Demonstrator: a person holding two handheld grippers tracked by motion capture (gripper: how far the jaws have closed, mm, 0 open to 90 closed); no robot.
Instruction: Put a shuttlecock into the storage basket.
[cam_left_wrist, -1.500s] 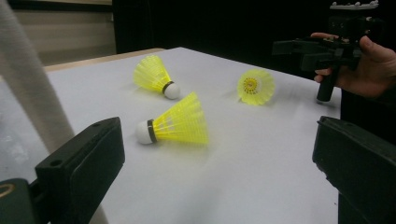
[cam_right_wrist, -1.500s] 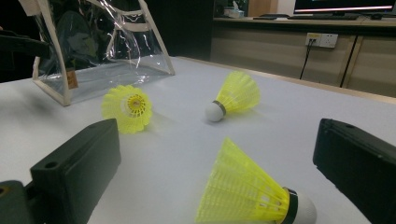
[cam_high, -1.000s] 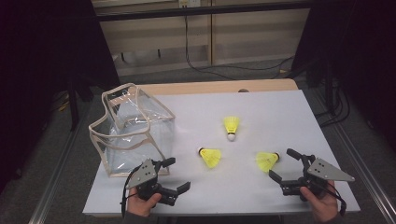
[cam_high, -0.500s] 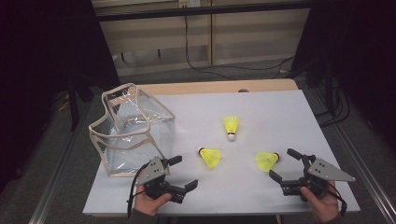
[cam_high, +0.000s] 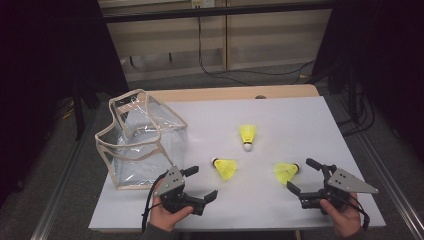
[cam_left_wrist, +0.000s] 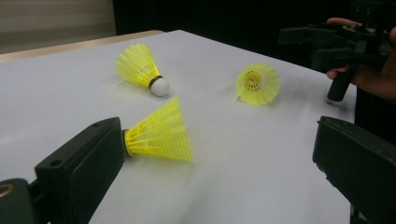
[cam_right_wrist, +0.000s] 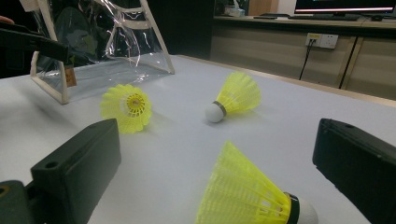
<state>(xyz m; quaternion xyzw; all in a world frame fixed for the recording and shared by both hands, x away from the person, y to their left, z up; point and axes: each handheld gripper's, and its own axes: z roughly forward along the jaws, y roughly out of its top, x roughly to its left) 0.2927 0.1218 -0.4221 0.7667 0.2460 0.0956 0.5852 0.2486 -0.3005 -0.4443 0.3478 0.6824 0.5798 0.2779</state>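
Three yellow shuttlecocks lie on the white table. One is farthest back, one is left of centre and one is to the right. My left gripper is open just left of the middle shuttlecock, whose cork end lies by my left jaw. My right gripper is open, and the right shuttlecock lies on the table between its jaws, untouched. Neither gripper holds anything.
A clear plastic bag with beige trim stands open at the table's left, close behind my left hand. The table's near edge runs just under both hands. Cables and cabinets lie beyond the far edge.
My left gripper has moved to the right, closer to the middle shuttlecock. The right gripper and the shuttlecocks have stayed in place.
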